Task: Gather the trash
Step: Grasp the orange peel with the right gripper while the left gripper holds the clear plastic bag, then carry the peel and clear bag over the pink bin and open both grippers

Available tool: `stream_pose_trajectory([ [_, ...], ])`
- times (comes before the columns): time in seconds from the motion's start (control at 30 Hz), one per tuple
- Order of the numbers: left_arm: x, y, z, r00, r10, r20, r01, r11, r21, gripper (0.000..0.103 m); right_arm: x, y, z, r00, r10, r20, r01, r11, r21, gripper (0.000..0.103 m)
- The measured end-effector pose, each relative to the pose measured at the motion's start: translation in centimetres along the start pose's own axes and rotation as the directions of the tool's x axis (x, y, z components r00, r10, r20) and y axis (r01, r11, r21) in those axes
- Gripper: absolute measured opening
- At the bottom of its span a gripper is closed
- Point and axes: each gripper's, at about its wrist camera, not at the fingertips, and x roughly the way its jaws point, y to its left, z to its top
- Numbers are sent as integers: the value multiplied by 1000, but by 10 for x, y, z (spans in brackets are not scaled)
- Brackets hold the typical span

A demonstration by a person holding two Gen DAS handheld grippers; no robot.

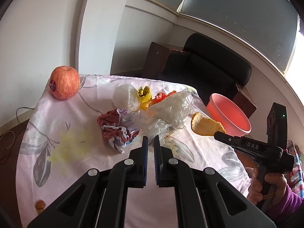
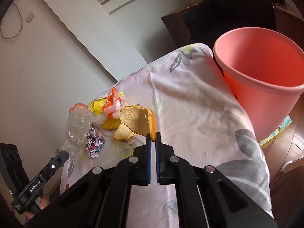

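Two claws: both are showing in each wrist view, working over a cloth-covered tabletop (image 1: 79, 114).
Right claw (image 2: 152, 135): it is pinching the orange peel (image 2: 135, 120) by its near right edge, with the fingers (image 2: 148, 142) drawn close on it.
Peel: it is hanging just above the cloth, between the trash pile and the bin; its pale inner side is facing the right camera, and its long axis is running roughly left to right in that view, away from the claw tips toward the pile.
Peel from the left view: the peel (image 1: 207, 124) is sitting at the tip of the right claw (image 1: 221, 134), in front of the bin.
Left claw (image 1: 150, 140): its fingers (image 1: 144, 146) are nearly together with a thin gap between them and nothing in it; they are hovering just short of the clear plastic (image 1: 167, 112).
Trash pile: clear plastic, a crumpled red-and-white wrapper (image 1: 116, 127), a yellow wrapper (image 1: 144, 94) and a red-and-white scrap (image 1: 161, 96) are lying bunched together mid-cloth.
Bin (image 2: 266, 79): the pink bin is standing upright and open off the right edge of the tabletop, just beside it.
Apple (image 1: 64, 82): it is sitting at the far left corner, well apart from the pile.
Nut (image 1: 40, 205): it is lying at the near left edge.
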Motion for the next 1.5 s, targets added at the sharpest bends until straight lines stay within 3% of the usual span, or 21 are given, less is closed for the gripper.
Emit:
stream_pose_trajectory([
  [0.33,18,-55,23,996,-83,14,81,992,94,5,-29,-31,19,992,-56,115,50,997,53,4],
  [0.73,61,-134,45,987,-160,-21,161,965,207,5,-55,-97,42,960,-189,207,160,976,148,4],
  [1.33,142,-228,52,987,-120,-106,149,926,345,5,-59,-162,63,909,-332,251,294,939,178,4],
  [1.5,159,-240,49,988,-94,-127,134,922,364,5,-57,-176,64,912,-332,241,289,937,195,4],
])
